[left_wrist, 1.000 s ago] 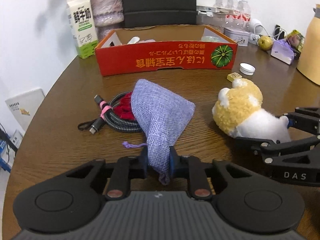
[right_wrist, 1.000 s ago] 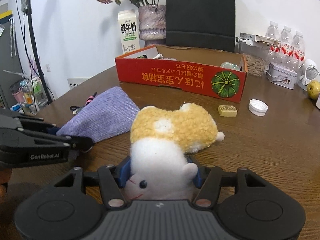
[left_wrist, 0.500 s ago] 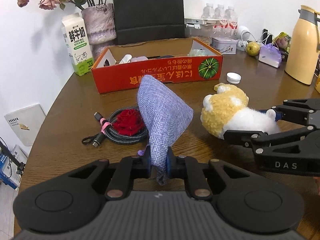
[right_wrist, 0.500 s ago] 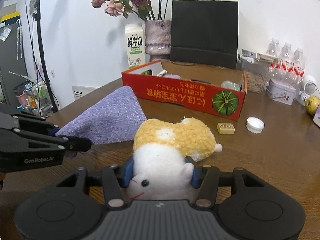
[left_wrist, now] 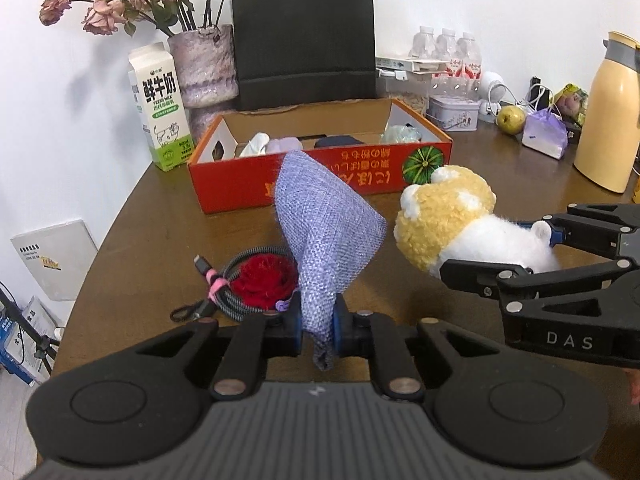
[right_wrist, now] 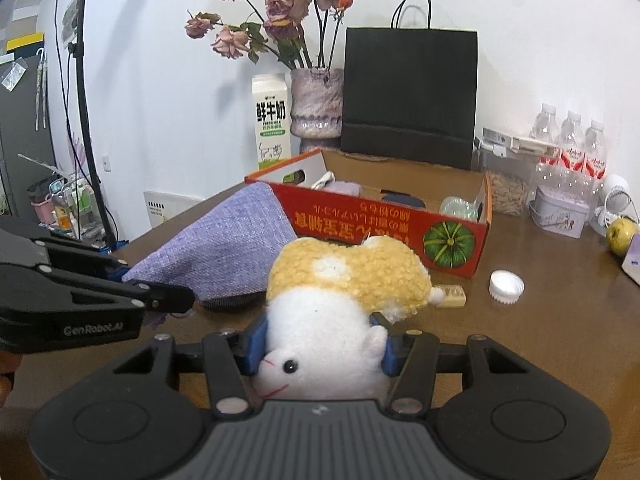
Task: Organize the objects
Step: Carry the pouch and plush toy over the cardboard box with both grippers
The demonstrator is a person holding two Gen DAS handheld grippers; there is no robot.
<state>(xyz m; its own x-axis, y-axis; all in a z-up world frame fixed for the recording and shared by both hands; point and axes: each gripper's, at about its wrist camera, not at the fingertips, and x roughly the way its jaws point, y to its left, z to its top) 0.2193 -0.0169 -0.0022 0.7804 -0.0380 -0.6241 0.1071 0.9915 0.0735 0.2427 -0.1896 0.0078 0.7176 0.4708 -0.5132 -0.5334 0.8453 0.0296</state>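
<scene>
Left wrist view: left gripper (left_wrist: 317,330) is pinched tight on the neck of the purple cloth pouch (left_wrist: 326,236), lifted over the table (left_wrist: 152,236), with a coiled cable (left_wrist: 236,284) and red flower (left_wrist: 264,280) lying under it

Right wrist view: right gripper (right_wrist: 320,346) is squeezed around the plush toy (right_wrist: 340,300), held up in front of the red cardboard box (right_wrist: 384,224); bottle cap (right_wrist: 506,286) sits off to the side
</scene>
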